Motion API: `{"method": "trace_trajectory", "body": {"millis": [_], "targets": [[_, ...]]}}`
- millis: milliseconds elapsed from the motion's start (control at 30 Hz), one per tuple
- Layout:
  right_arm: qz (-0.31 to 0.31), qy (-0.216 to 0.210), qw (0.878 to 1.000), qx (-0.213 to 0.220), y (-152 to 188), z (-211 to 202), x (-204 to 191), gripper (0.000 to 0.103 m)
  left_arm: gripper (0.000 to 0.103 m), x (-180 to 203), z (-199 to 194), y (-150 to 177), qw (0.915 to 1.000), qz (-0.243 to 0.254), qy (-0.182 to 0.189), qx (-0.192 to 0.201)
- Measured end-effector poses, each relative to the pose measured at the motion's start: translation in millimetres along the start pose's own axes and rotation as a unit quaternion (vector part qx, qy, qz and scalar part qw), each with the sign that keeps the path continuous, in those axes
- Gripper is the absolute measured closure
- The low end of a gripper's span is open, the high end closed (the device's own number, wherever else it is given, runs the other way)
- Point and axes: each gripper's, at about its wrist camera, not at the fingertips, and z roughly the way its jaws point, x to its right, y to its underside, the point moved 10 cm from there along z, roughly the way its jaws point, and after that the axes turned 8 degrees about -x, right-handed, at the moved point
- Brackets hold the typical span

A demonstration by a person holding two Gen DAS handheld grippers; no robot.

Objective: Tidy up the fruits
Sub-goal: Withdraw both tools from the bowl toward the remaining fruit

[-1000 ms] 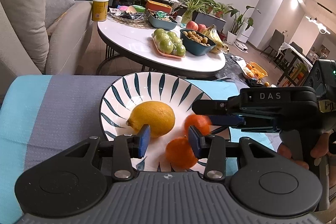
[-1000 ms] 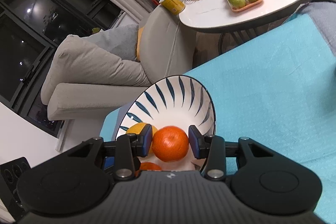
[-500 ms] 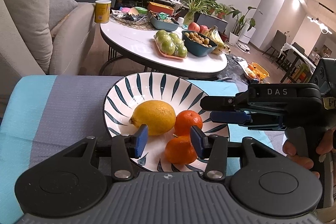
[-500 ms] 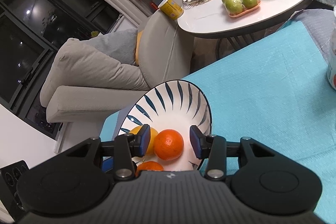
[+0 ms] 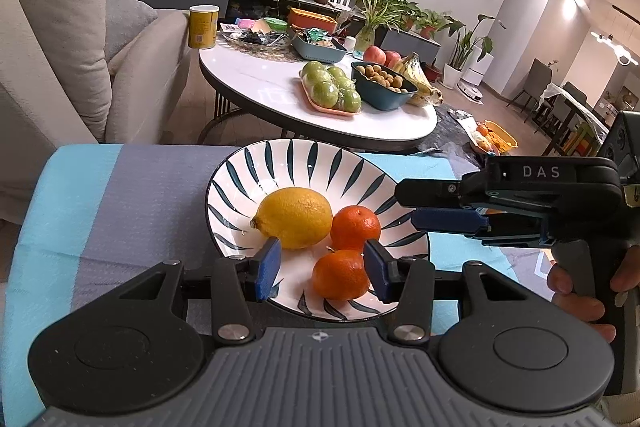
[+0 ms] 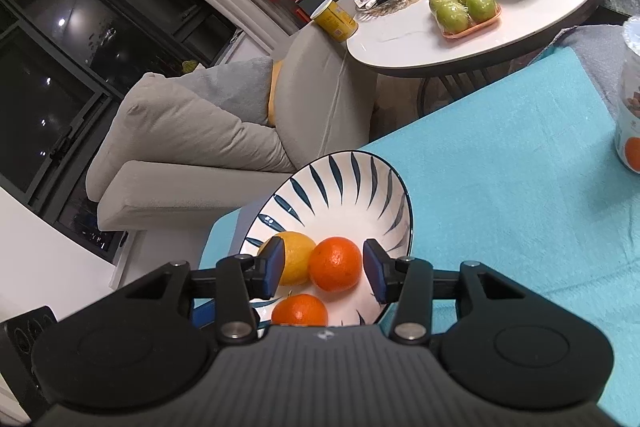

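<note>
Three fruits sit in my striped plate (image 5: 304,163) on the teal cloth (image 6: 500,167). Beyond it stands a white bench (image 5: 272,95). My right tool (image 6: 323,269) is opening off an orange (image 6: 335,263); my left tool (image 5: 323,267) gapes, touching nothing.

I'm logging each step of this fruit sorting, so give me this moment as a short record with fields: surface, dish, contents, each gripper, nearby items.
surface: teal and grey cloth
dish: striped plate
contents: one lemon, two oranges, far orange and near orange, all lying on the plate
left gripper: jaws open, the near orange between them, the pads not pressing
right gripper: jaws opening, around the far orange, clear of it
nearby items: jar on the cloth
</note>
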Motion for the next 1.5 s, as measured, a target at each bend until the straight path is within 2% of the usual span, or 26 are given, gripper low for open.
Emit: {"method": "trace_trajectory", "body": {"millis": [333, 1000, 1267, 1500], "targets": [[-0.003, 0.001, 1.0, 0.004, 4, -13, -2, 0.048, 0.059, 9, -9, 4, 1.0, 0.002, -0.001, 0.003], [-0.015, 0.004, 1.0, 0.014, 19, -41, -7, 0.047, 0.058, 26, -38, 17, 0.9999, 0.003, -0.005, 0.016], [-0.027, 0.012, 1.0, 0.012, 33, -51, -11, 0.047, 0.058, 32, -50, 28, 0.9998, 0.003, -0.008, 0.019], [-0.047, 0.029, 0.998, -0.011, 55, -53, -7, 0.047, 0.058, 35, -60, 43, 0.9998, 0.001, -0.006, 0.02]]}}
